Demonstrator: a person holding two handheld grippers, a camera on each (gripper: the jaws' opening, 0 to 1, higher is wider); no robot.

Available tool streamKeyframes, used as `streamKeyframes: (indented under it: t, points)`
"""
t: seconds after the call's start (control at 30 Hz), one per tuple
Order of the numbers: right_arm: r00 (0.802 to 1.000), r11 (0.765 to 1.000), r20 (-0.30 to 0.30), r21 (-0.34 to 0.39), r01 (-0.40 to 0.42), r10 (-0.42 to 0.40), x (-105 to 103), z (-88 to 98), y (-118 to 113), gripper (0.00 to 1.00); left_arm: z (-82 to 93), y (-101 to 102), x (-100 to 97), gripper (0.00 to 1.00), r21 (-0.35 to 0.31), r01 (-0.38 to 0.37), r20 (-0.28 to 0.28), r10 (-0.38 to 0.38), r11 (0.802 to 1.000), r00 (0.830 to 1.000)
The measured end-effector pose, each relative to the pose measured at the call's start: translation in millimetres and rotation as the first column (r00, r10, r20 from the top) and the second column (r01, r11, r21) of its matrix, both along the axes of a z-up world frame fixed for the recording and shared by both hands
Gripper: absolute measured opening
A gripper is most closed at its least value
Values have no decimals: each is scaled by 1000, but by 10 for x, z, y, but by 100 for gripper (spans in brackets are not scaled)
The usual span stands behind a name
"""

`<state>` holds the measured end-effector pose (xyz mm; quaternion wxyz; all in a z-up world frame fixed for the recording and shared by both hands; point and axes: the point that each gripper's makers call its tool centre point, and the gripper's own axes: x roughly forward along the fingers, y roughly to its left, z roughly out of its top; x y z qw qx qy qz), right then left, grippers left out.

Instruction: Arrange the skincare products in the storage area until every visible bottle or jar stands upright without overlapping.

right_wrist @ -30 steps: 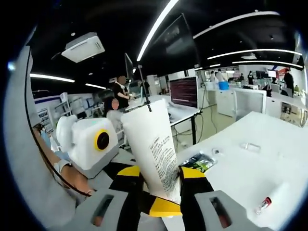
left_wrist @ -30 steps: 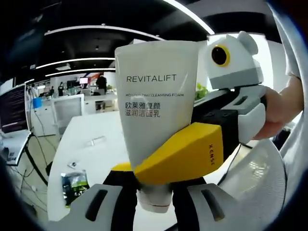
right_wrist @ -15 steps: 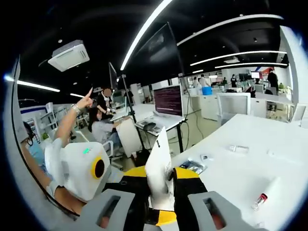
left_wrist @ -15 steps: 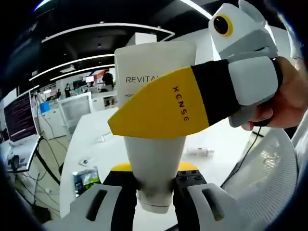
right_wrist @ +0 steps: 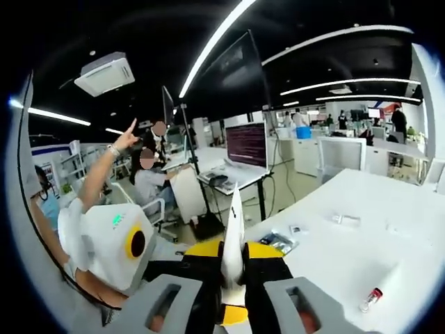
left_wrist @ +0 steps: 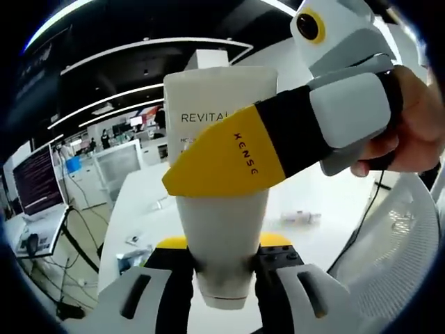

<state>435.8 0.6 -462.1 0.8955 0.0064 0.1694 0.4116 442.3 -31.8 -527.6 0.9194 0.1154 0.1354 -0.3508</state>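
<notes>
Left gripper (left_wrist: 222,268) clamped on cleanser tube (left_wrist: 221,174) near cap; right gripper (right_wrist: 233,268) pinching same tube edge-on, mid-air; not yet stood on white table (right_wrist: 361,243); placement left, judging so.

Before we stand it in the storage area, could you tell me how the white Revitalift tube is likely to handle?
The tube looks soft-walled: edge-on in the right gripper view its crimped end is thin, so a hard squeeze probably dents it. Both the left gripper and right gripper clamp it. Standing on its small cap, it may tip easily.
</notes>
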Motion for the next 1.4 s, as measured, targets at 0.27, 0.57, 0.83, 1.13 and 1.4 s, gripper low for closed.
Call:
streamKeyframes:
  t: [0.27,0.57,0.83,1.13,1.4]
  points:
    - [994,993,1,-49,-106,106,-60,4,-22,0,29,-86,-58,34,-27,43,-2,-43,999,999]
    - [976,972,-7,-90,-217,217,-118,-14,-25,0,49,-153,-92,34,-73,72,-24,-74,995,997]
    - [946,939,-26,-114,-323,322,-185,-16,-50,0,91,-229,-158,34,-131,125,-41,-132,983,990]
    - [892,882,-25,-140,-450,451,-347,-10,-95,0,105,-351,-277,33,-146,201,-43,-209,969,977]
    - [832,821,-42,-146,-553,553,-506,-27,-132,0,95,-458,-422,34,-110,280,-25,-284,954,959]
